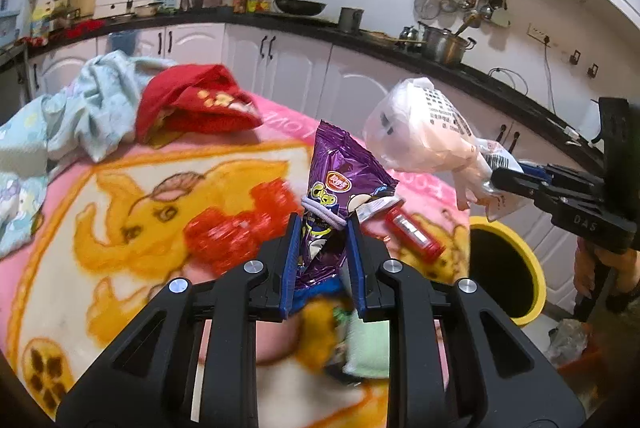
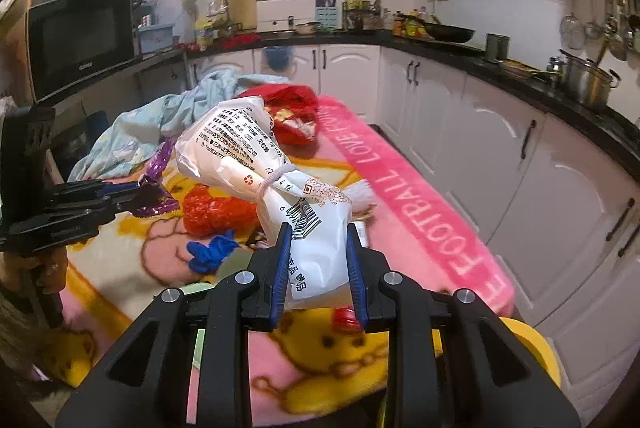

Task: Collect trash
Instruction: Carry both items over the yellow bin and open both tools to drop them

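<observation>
Trash, left wrist view: your left gripper (image 1: pixel 322 228) clamps purple snack wrapper (image 1: pixel 340 171) above pink blanket (image 1: pixel 120 211); red packet (image 1: pixel 414 234) lies just beside; yellow bin (image 1: pixel 532 268) at right.
Right wrist view: your right gripper (image 2: pixel 318 240) clamps white plastic bag (image 2: pixel 256 151) above blanket; blue item (image 2: pixel 210 252), possibly glove, blurred.

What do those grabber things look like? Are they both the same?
Yes, they match. Each gripper, left and right, is chunky black plastic with triangle cut-outs, round silver bolts and two flat blue fingers. Seen from the side, the right one has raised letters, "DAS". No cables show.
</observation>
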